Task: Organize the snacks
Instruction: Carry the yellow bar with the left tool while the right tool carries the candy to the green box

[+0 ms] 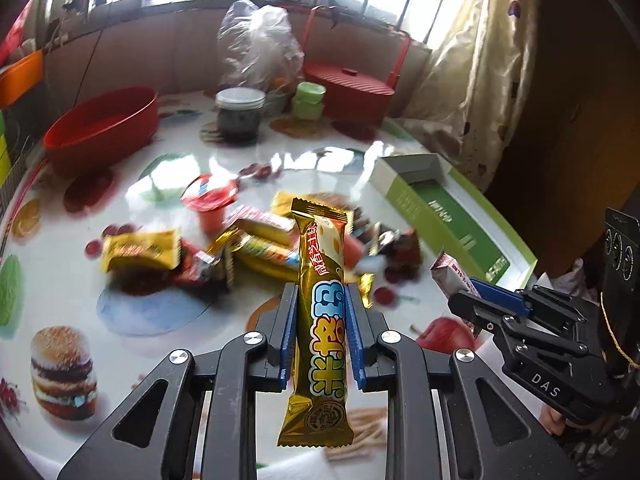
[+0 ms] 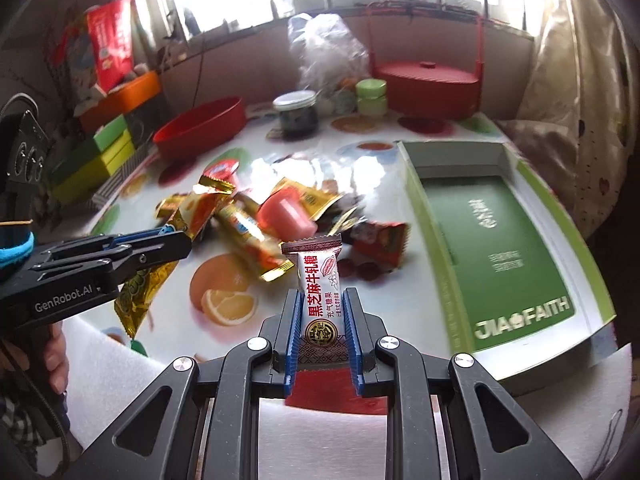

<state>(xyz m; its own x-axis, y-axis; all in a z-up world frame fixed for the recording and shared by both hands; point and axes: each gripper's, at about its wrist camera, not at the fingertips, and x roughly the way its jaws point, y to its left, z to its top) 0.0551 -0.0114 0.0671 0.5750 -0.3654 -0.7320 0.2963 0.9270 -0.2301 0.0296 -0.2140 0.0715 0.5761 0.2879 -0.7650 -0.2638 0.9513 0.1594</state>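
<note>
Left gripper (image 1: 318, 300) sits closest to its camera, blue pads clamped on a long gold snack bar (image 1: 320, 300) that stands upright between them, both ends sticking out past the fingers. Bar is lifted clear of the table (image 1: 72, 300). Right gripper (image 2: 320, 304) is pinched on a small white candy packet (image 2: 318, 280) with red lettering, packet upright, its top crimp above the fingertips, also off the table.

Snack pile (image 1: 248, 244) lies around the table's middle: yellow and gold wrappers overlapping, a pink jelly cup (image 2: 284, 212) on its side among them, a red-lidded cup (image 1: 210, 200) at the pile's far side. Blurred, so single wrappers are hard to tell apart.

Open green box (image 2: 500, 240) runs along the table's right edge, its inside bare, near corner close to the table's rim. Bare table between the pile and the box, and more bare surface on the near left side over the printed burger. White foam sheet (image 2: 108, 368) covers the near edge in the right wrist view.

Far edge is crowded: red bowl (image 1: 100, 128) at far left, dark jar (image 1: 240, 116) with a pale lid, green tub (image 1: 308, 100), clear plastic bag (image 1: 256, 44) behind them, red lidded basket (image 1: 348, 88) at far right. Curtain (image 1: 480, 80) hangs just beyond the right edge. Stacked green and orange boxes (image 2: 108, 140) stand off the left edge.
</note>
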